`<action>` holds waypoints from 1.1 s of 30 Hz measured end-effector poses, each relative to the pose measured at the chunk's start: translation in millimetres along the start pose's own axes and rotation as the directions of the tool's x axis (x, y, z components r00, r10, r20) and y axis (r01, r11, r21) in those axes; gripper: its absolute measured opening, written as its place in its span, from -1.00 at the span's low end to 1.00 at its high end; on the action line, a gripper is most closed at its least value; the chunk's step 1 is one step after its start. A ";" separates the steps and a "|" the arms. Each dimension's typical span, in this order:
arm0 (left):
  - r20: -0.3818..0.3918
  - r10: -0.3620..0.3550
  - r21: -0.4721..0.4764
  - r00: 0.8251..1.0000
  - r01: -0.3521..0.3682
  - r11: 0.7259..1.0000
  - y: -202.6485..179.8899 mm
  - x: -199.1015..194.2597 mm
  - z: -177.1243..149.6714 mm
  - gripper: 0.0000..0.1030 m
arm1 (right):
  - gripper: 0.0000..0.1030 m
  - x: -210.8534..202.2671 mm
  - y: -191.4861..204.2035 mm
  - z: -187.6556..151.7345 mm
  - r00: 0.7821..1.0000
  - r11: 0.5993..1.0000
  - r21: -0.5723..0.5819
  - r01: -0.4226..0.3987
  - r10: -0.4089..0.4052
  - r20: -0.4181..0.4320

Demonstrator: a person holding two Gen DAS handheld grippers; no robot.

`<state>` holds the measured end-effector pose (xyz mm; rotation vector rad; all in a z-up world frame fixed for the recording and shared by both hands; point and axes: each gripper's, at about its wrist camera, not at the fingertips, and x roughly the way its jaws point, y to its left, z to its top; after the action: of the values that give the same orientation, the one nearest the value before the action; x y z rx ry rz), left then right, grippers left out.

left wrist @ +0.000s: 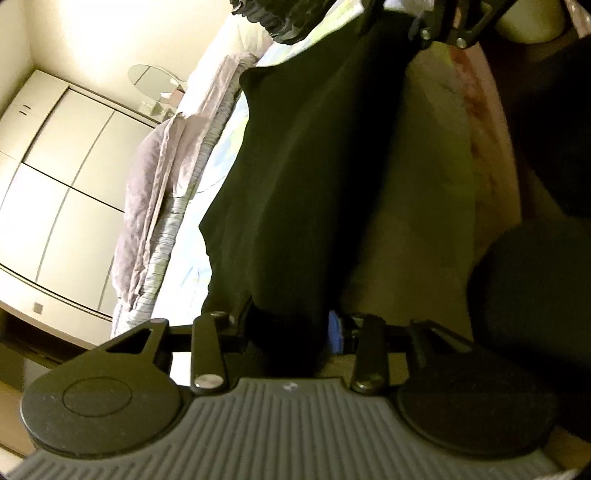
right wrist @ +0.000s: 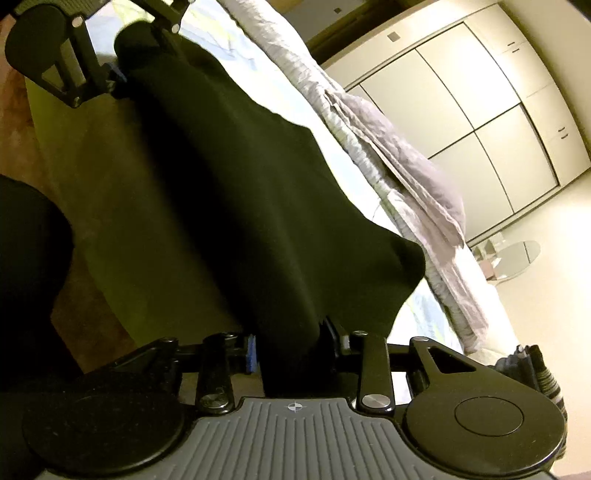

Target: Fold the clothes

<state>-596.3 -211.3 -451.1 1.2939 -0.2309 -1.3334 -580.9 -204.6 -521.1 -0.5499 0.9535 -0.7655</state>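
Note:
A black garment [left wrist: 317,173] hangs stretched in the air between my two grippers, above the bed. My left gripper [left wrist: 291,328] is shut on one end of it; the cloth bunches between its jaws. My right gripper [right wrist: 291,347] is shut on the other end of the black garment [right wrist: 236,192]. In the left wrist view the right gripper [left wrist: 443,29] shows at the top, holding the far end. In the right wrist view the left gripper [right wrist: 122,74] shows at the upper left, shut on the cloth.
A bed with a pale printed sheet [right wrist: 369,184] lies under the garment, with a crumpled grey-lilac blanket [left wrist: 147,206] along its far side. A white wardrobe [right wrist: 480,110] stands beyond. A dark striped cloth pile [right wrist: 532,365] lies on the bed.

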 end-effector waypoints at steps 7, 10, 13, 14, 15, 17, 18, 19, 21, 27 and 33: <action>-0.004 -0.009 -0.123 1.000 0.008 0.992 34.3 -28.7 -6.9 -0.30 | -0.28 -29.1 -36.7 -14.9 0.999 0.980 0.196 -0.038 0.035 0.016; -0.019 -0.012 -0.165 1.000 0.009 0.986 48.6 -30.7 -11.2 -0.30 | -0.28 -31.5 -56.2 -10.0 0.998 0.960 0.273 -0.058 0.055 0.020; -0.037 -0.021 -0.164 0.999 0.014 0.986 57.3 -27.7 -12.0 -0.30 | -0.28 -26.2 -71.3 -0.6 0.997 0.938 0.339 -0.080 0.076 0.023; -0.040 -0.023 -0.165 0.999 0.016 0.986 60.0 -25.5 -11.8 -0.30 | -0.28 -22.2 -77.1 4.0 0.996 0.926 0.368 -0.090 0.087 0.025; -0.043 -0.024 -0.165 0.999 0.017 0.986 62.4 -23.6 -11.7 -0.30 | -0.28 -18.2 -83.0 8.6 0.995 0.913 0.396 -0.101 0.098 0.027; -0.047 -0.022 -0.159 0.999 0.014 0.987 66.4 -20.5 -11.7 -0.30 | -0.28 -17.8 -87.1 17.3 0.992 0.891 0.437 -0.120 0.118 0.032; -0.045 -0.024 -0.158 0.999 0.017 0.987 67.5 -18.4 -11.6 -0.30 | -0.28 -16.3 -88.1 20.1 0.992 0.887 0.445 -0.126 0.125 0.032; -0.044 -0.025 -0.158 0.999 0.018 0.987 67.4 -16.1 -11.2 -0.30 | -0.28 -16.3 -87.2 21.3 0.991 0.885 0.447 -0.128 0.128 0.030; -0.044 -0.032 -0.152 0.999 0.025 0.988 67.4 -11.1 -10.6 -0.30 | -0.28 -16.3 -85.2 23.6 0.991 0.883 0.451 -0.132 0.134 0.027; -0.060 -0.058 -0.138 0.997 0.050 0.989 65.9 8.1 -9.3 -0.30 | -0.28 -4.5 -81.1 16.2 0.984 0.866 0.473 -0.160 0.181 0.002; -0.026 -0.068 -0.202 0.997 0.062 0.977 93.3 6.2 -12.3 -0.26 | -0.28 0.2 -93.3 1.3 0.979 0.825 0.538 -0.172 0.204 0.001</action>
<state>-531.8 -235.3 -386.5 1.1590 -0.0291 -1.3532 -610.6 -262.3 -454.0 0.0603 0.7822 -0.8282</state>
